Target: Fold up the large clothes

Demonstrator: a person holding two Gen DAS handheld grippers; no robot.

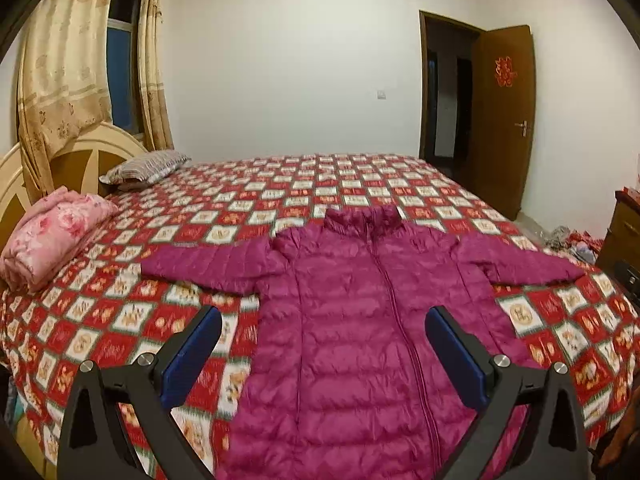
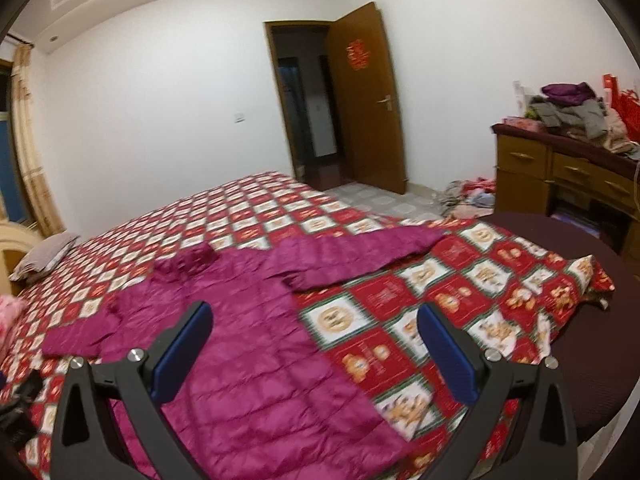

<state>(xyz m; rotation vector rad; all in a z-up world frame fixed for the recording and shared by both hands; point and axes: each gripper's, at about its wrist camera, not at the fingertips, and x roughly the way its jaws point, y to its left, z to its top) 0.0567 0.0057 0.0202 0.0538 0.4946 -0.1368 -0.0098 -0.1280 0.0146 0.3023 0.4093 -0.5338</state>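
1. Folded pink quilt (image 1: 52,236) and striped pillow (image 1: 146,168) sit at the headboard end, well clear of the work.
2. Left gripper (image 1: 323,354) hovers above the jacket's lower body, jaws spread wide, holding nothing.
3. Magenta puffer jacket (image 1: 360,320) lies flat, front up and zipped, on the checkered bed (image 1: 120,320), both sleeves spread out.
4. Right gripper (image 2: 314,354) is also wide open and empty, over the jacket's right edge.
5. Likely best start: pinch each cuff, fold the sleeves across the chest, keep the padding smooth.
6. Containers: dresser (image 2: 560,176) drawers shut, contents unseen; loose clothes (image 2: 572,114) piled on top.
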